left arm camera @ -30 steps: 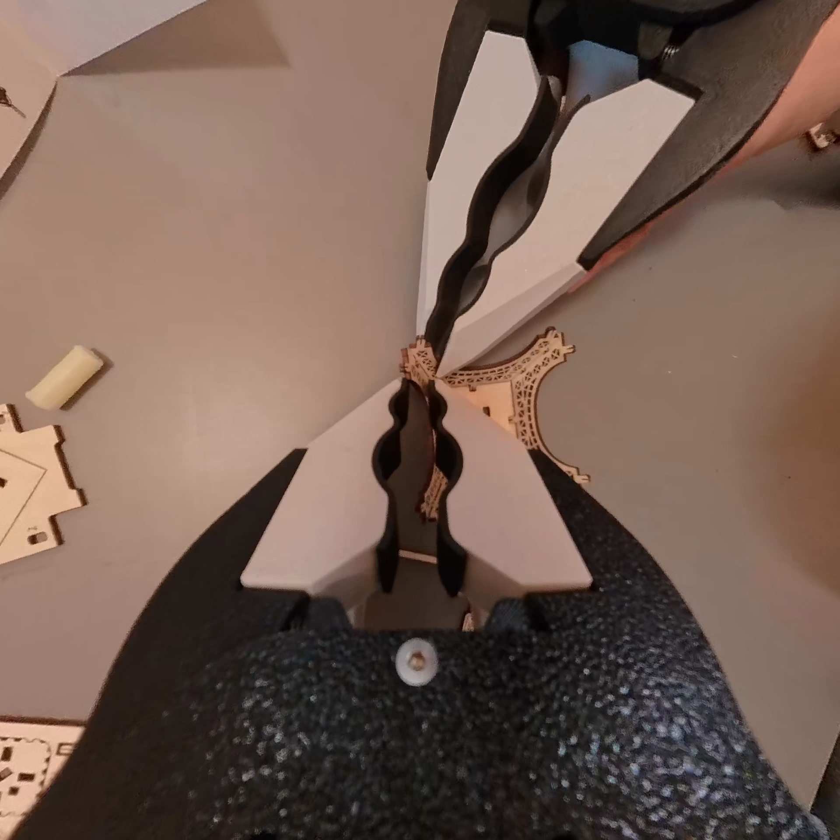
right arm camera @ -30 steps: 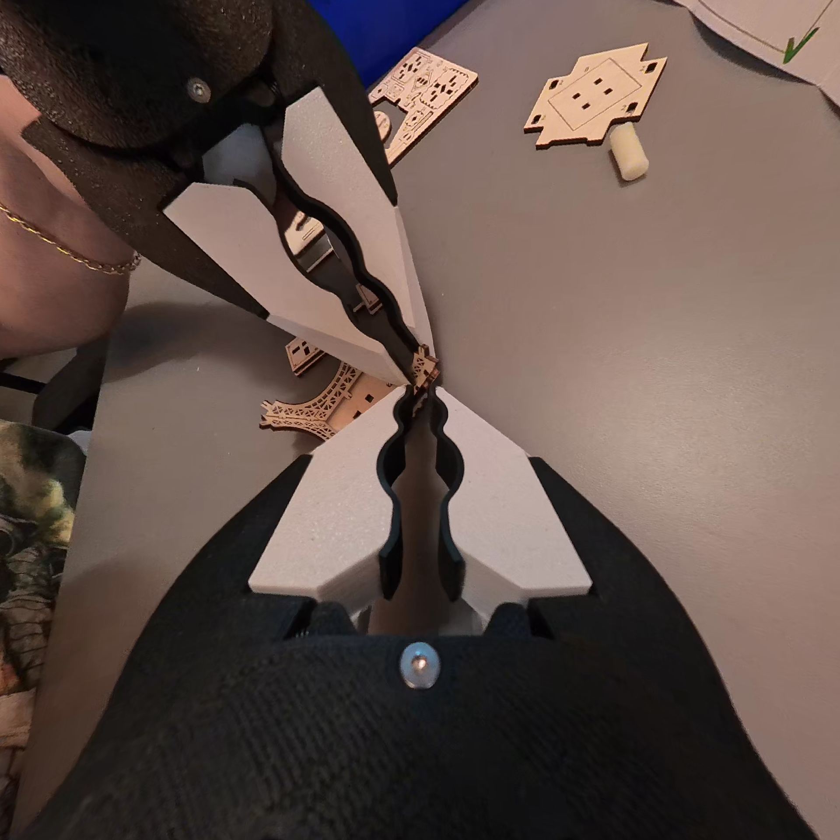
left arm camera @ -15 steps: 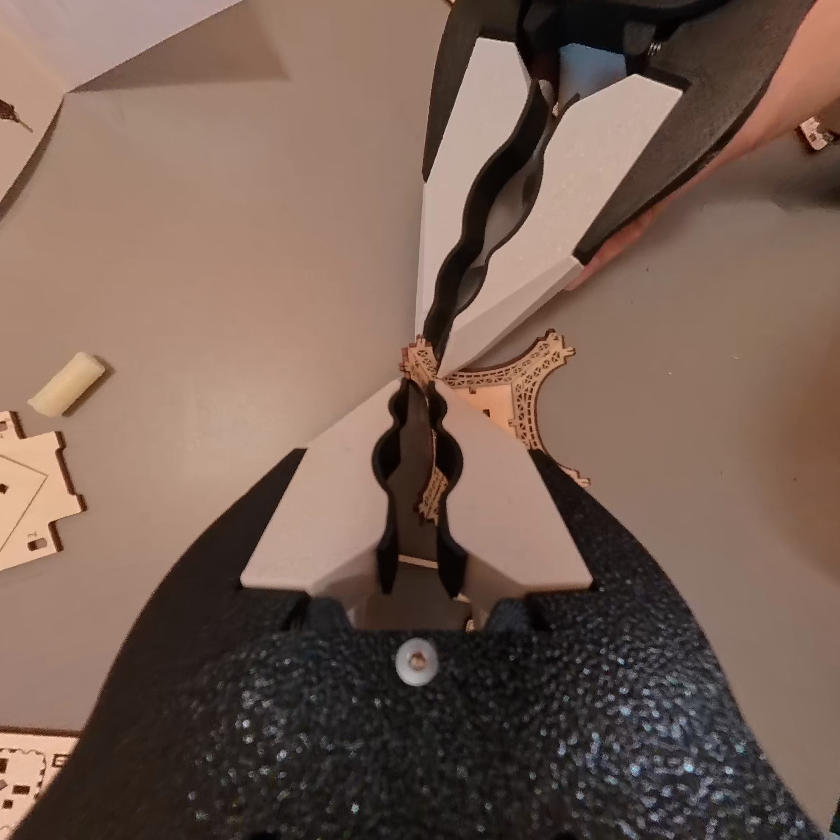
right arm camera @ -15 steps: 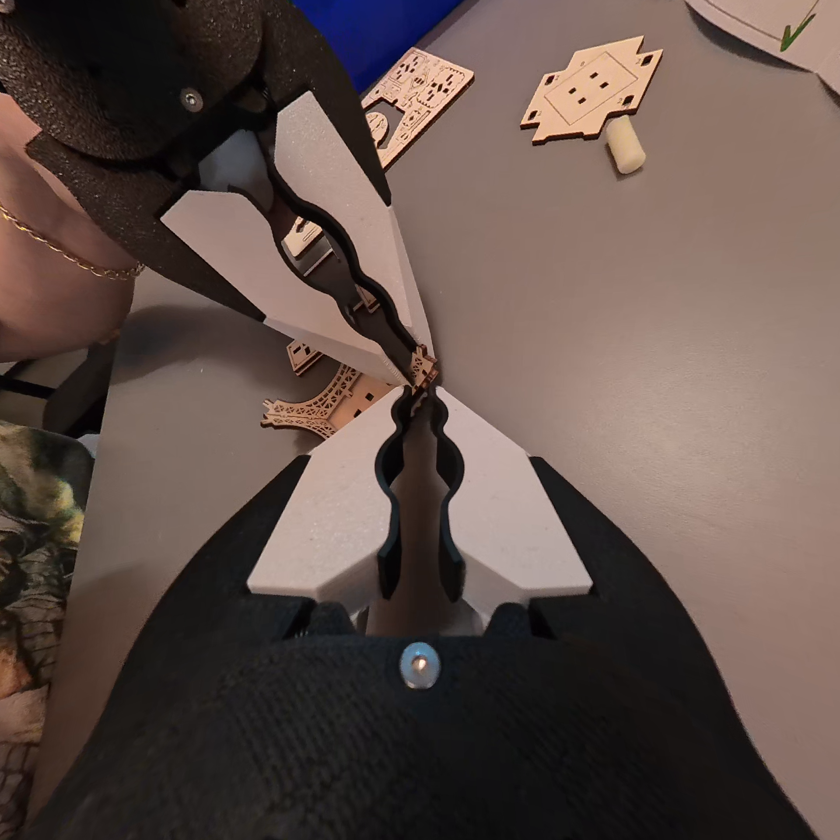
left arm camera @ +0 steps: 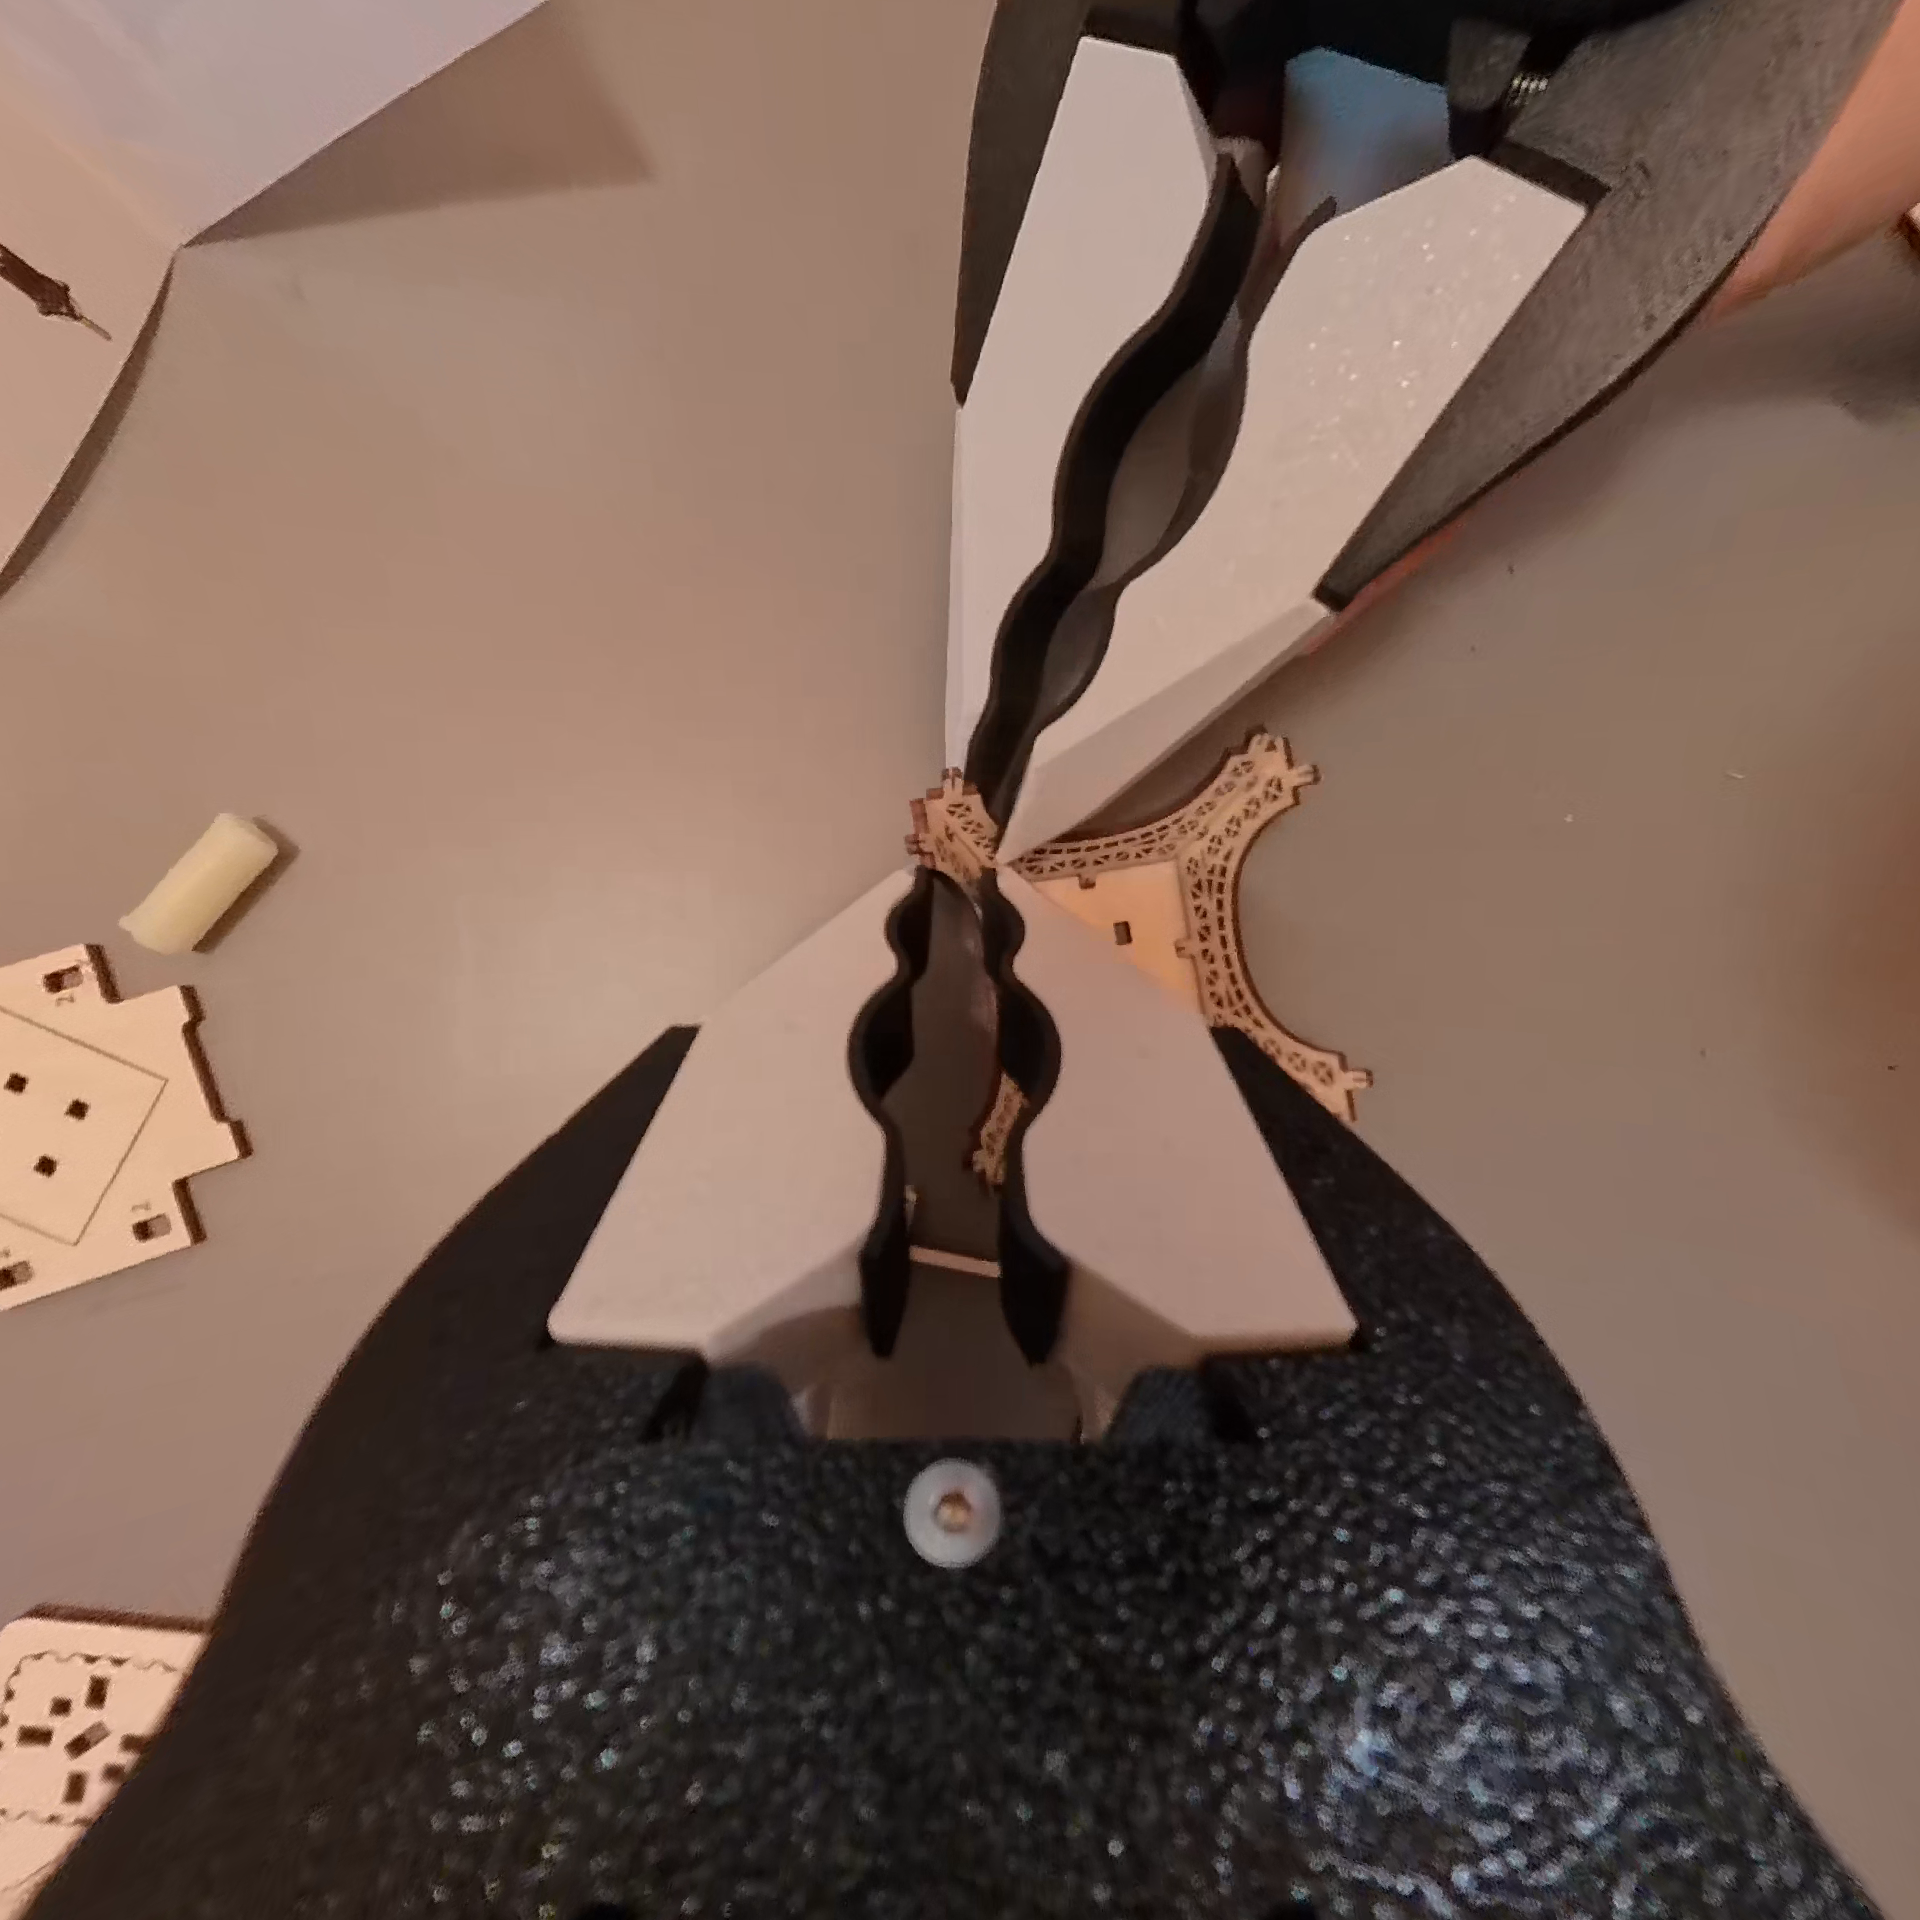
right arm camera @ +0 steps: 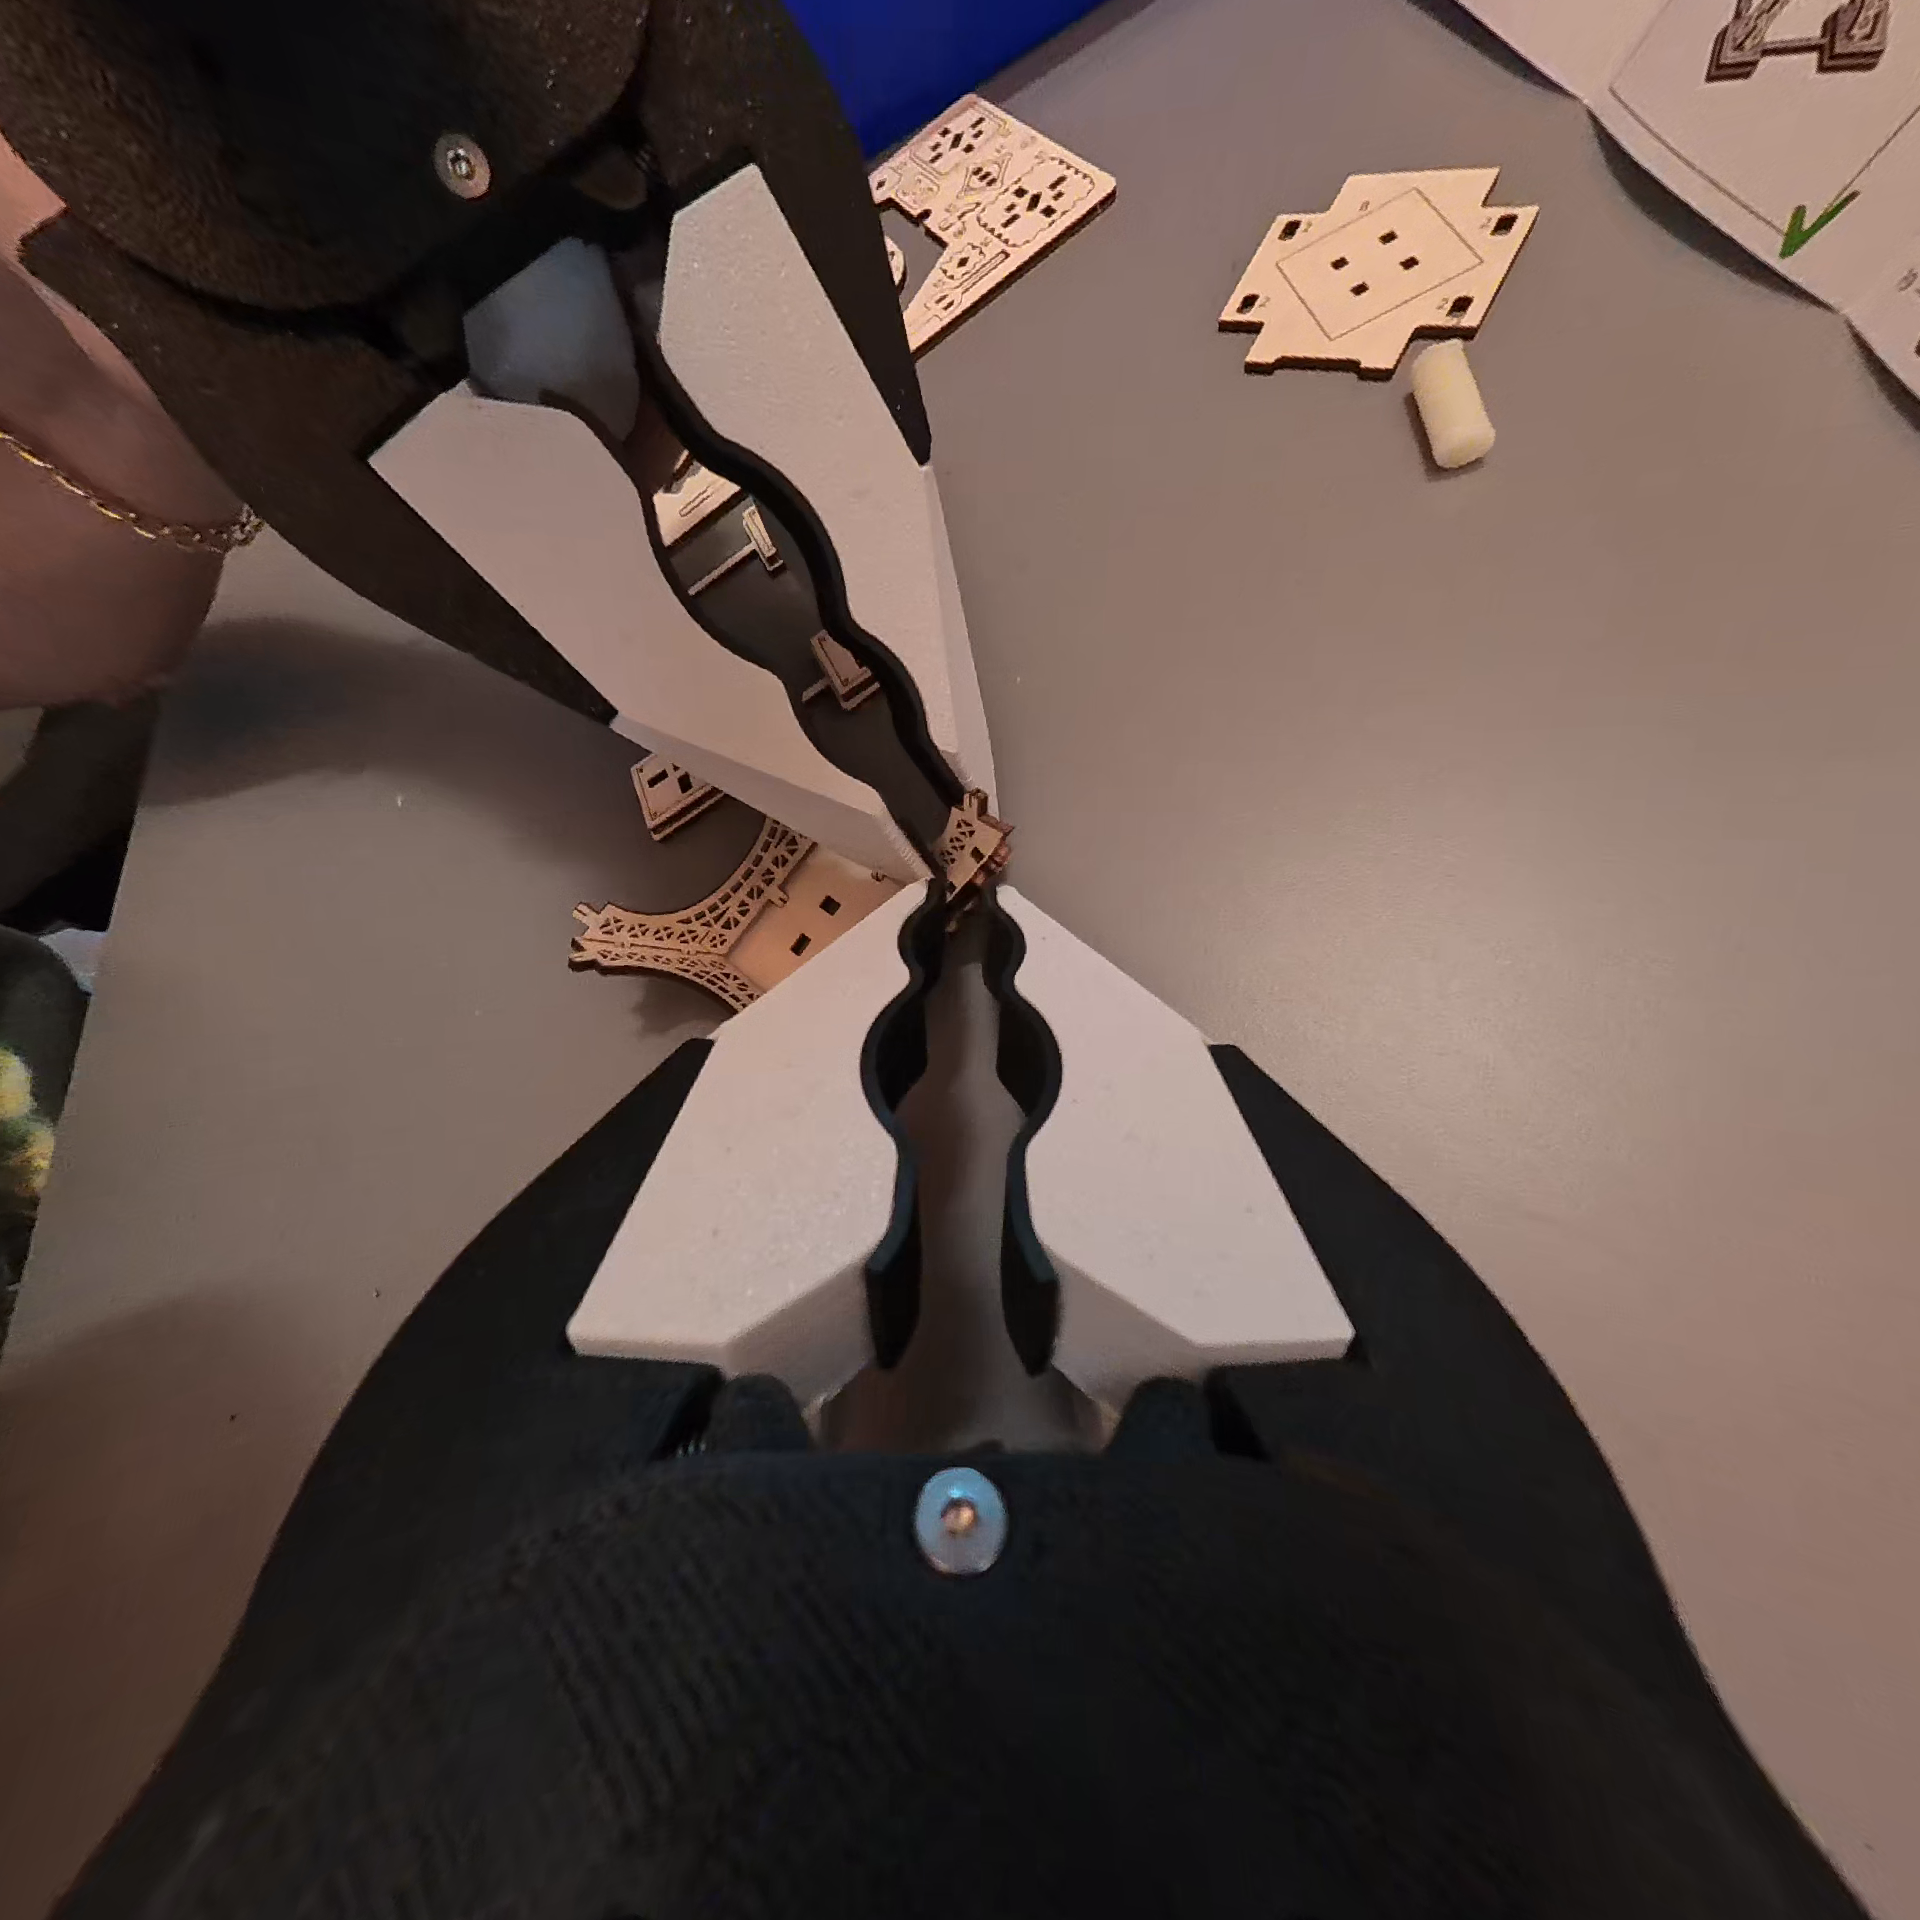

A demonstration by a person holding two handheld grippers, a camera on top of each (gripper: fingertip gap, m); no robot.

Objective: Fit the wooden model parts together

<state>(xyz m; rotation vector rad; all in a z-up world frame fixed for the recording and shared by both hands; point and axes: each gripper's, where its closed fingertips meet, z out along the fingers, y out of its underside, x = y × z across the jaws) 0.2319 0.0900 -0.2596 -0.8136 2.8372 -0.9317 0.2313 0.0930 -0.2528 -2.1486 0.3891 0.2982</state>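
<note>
Grey tabletop [left arm camera: 623, 623] fills both views. At its middle, two grippers meet tip to tip over a small lattice-cut wooden piece [left arm camera: 951, 831], held just above the surface. The left gripper [left arm camera: 956, 883] is clenched on it, and a strip of lattice wood shows farther back between its black pads. The right gripper [left arm camera: 987, 800] comes in from the far side with its tips pinched together on the same small piece; how much of the wood lies inside either grip is hidden by the white fingers. From the right wrist view the piece [right arm camera: 971, 842] pokes out between the two sets of tips, with the right gripper [right arm camera: 961, 904] near and the left gripper [right arm camera: 935, 831] far.

Just beside the tips lies one arched tower-leg part [left arm camera: 1226, 904], flat on the table and partly covered by fingers. Only the right wrist view shows a small slotted piece [right arm camera: 670, 795] next to it, and more wood glimpsed through the left gripper's gap, too covered to count.

Well apart to one side are one cross-shaped base plate [right arm camera: 1371, 275], one pale cylinder [right arm camera: 1449, 405] just beside it, and one punched wooden sheet [right arm camera: 987, 218], cut off in the left wrist view. Paper sheets [right arm camera: 1766, 135] run off the far right corner. A wrist with a thin chain [right arm camera: 135, 509] shows at the left edge.
</note>
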